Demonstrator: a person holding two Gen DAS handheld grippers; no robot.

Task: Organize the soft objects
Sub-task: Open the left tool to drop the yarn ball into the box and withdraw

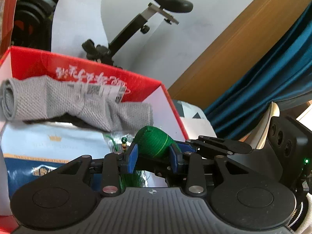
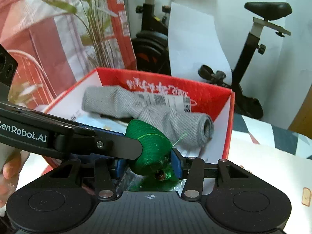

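Observation:
A green woven pouch with a tassel and beads (image 1: 154, 143) sits between the blue pads of my left gripper (image 1: 153, 156), which is shut on it. The same green pouch (image 2: 150, 148) is also clamped between the pads of my right gripper (image 2: 149, 164). Both grippers hold it at the near edge of a red cardboard box (image 2: 227, 136). The box also shows in the left wrist view (image 1: 171, 105). A rolled grey knit cloth with a label (image 2: 156, 109) lies inside the box, seen too in the left wrist view (image 1: 64, 101). The left gripper's arm (image 2: 68, 136) crosses the right wrist view.
A blue and white carton (image 1: 48, 150) lies in the box under the cloth. An exercise bike (image 2: 253, 58) stands behind the box. A potted plant (image 2: 91, 19) and red bags stand at the back left. A blue curtain (image 1: 263, 89) hangs on the right. The tabletop has a patterned cover (image 2: 263, 156).

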